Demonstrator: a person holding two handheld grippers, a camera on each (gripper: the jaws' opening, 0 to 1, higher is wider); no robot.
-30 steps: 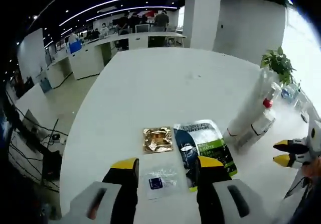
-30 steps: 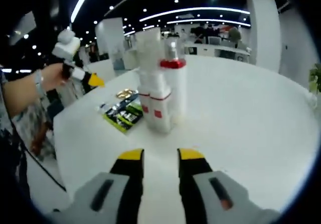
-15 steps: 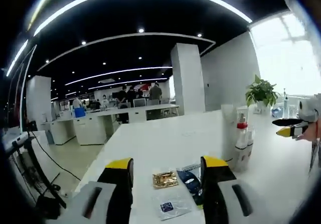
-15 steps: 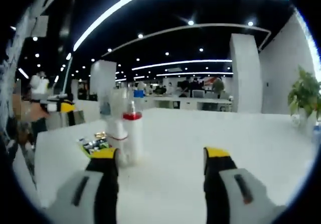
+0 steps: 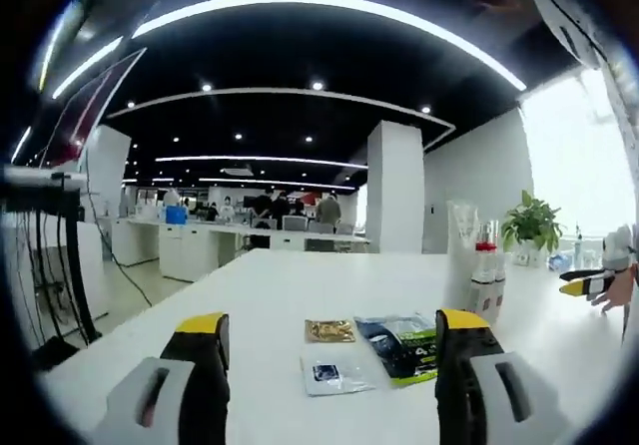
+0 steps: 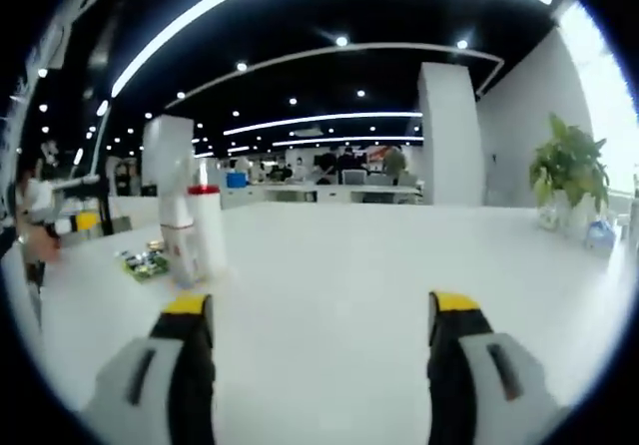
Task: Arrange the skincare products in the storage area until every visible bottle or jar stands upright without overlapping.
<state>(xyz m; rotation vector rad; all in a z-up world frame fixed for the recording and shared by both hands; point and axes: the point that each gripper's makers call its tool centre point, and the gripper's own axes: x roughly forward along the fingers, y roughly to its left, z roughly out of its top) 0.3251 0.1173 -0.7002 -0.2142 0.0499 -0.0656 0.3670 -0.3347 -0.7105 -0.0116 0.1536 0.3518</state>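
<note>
Ahead-right of left hand-held gripper (image 5: 327, 340), upright bottles (image 5: 479, 280), apart

Two-jaw left gripper (image 5: 330, 337): black fingers (image 5: 208, 390) capped in yellow at the tips, seated in pale grey housings, each housing with a dark slot showing a small orange-red mark. Same build on the right gripper (image 6: 321, 316): black fingers (image 6: 193, 370), yellow tips, grey housings with dark slots. Seen from the left gripper view, the right one as a slim black prong with a yellow tip and a white body behind it.
</note>
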